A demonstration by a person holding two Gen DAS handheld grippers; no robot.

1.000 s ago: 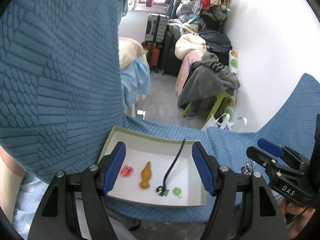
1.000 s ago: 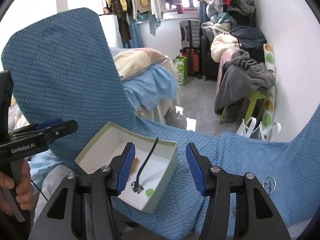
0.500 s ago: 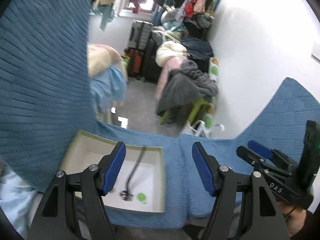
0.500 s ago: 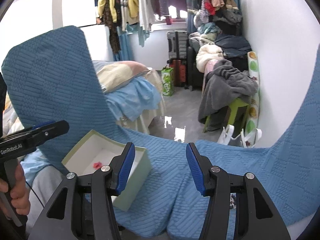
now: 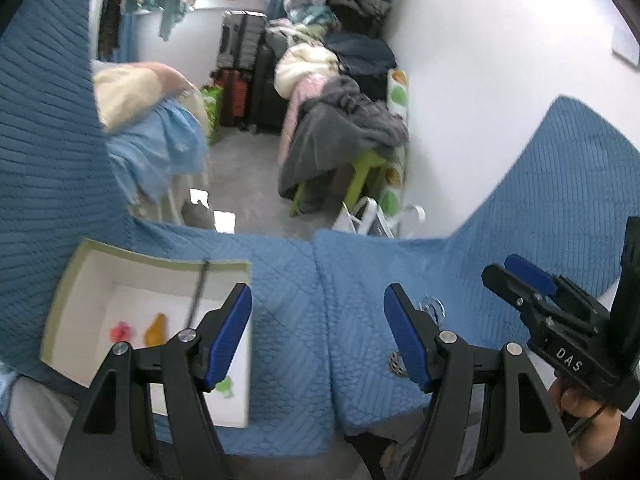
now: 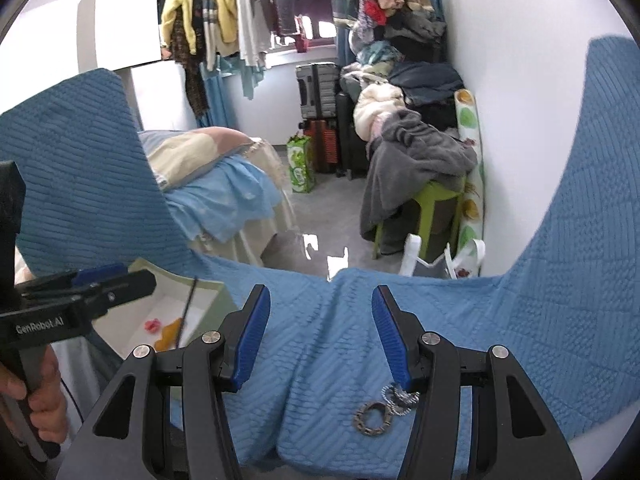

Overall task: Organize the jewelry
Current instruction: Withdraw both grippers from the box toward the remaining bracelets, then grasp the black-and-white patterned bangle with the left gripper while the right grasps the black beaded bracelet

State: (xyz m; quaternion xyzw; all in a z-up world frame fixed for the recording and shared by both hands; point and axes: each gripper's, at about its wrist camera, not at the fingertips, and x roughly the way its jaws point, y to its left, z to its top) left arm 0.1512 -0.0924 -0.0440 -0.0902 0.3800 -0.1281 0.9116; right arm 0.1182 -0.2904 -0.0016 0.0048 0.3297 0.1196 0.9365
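Plainly, box: one pale green open box (image 5: 60, 296) with a white inside, lower left of the left wrist view, resting on the blue quilted cover (image 5: 288, 320).
Box contents: four pieces counted in the left wrist view: a small red piece (image 5: 120, 331), an orange drop-shaped piece (image 5: 156, 330), a thin black cord (image 5: 198, 300) leaning over the far wall, and a green piece (image 5: 225, 385) near the front edge.
Box in right view: the same box (image 6: 218, 304) at lower left, with the red piece (image 6: 152, 325), orange piece (image 6: 170, 334) and cord (image 6: 187, 308) visible; the green piece is hidden there.
Loose jewelry: in the right wrist view, a dark metal ring-shaped piece (image 6: 370, 416) and a silvery cluster (image 6: 396, 396) lie touching on the cover, at the lower centre-right.
Seen from the left: a clear ring-like piece (image 5: 432, 306) and a speckled piece (image 5: 395, 360), both partly behind the right finger.
Hard to tell: the loose pieces' exact count and kind, since they overlap and are small.
Left tongs (image 5: 318, 336): spread wide, nothing between them, over the cover just right of the box.
Right tongs (image 6: 320, 336): spread, nothing pinched; the cluster lies by the right fingertip.
Hands: one hand (image 5: 588, 424) at lower right of the left view, one hand (image 6: 28, 390) at lower left of the right view, each cut off by the frame edge.
Blur: the left wrist view is smeared.
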